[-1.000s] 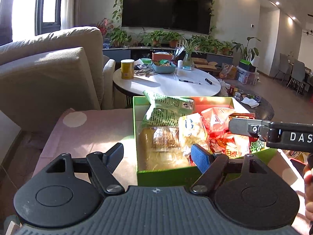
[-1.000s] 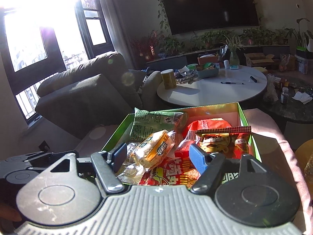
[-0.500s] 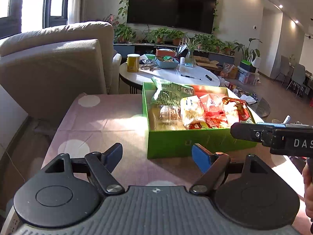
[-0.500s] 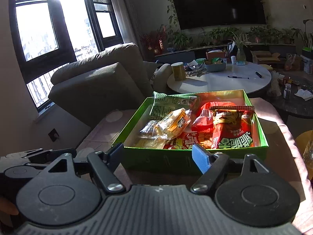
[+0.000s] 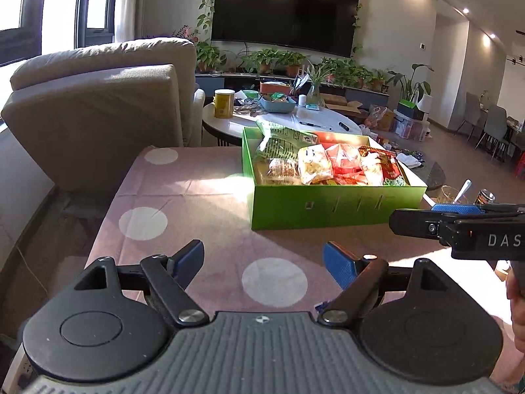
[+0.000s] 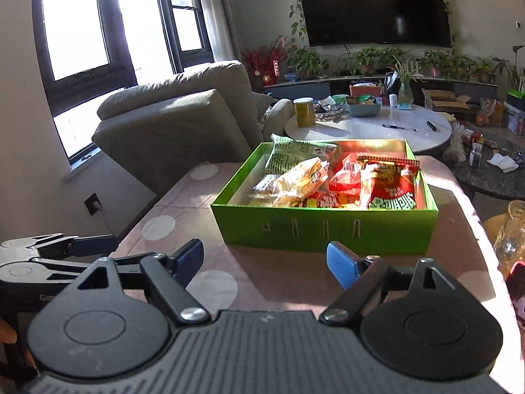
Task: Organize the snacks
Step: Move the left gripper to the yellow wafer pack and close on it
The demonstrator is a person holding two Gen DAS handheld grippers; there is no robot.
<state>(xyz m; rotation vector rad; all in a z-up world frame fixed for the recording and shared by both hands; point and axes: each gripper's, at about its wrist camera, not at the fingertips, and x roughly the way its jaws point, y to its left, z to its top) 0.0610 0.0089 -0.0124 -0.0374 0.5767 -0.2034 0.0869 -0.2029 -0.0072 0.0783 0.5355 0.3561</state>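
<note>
Both the left gripper [image 5: 264,257] and right gripper [image 6: 265,259] are backing away from the green box [image 6: 323,228], jaws wide, empty, the left opening, leaving the snacks [image 6: 334,179] packed inside it on the surface [image 5: 197,203], suggesting tidying is finishing.

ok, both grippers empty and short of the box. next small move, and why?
Probably hold off: every snack pack in view already lies inside the green box, and none lies on the cloth. The left gripper, jaws opening, and the right gripper hold nothing; any move is a guess.
</note>
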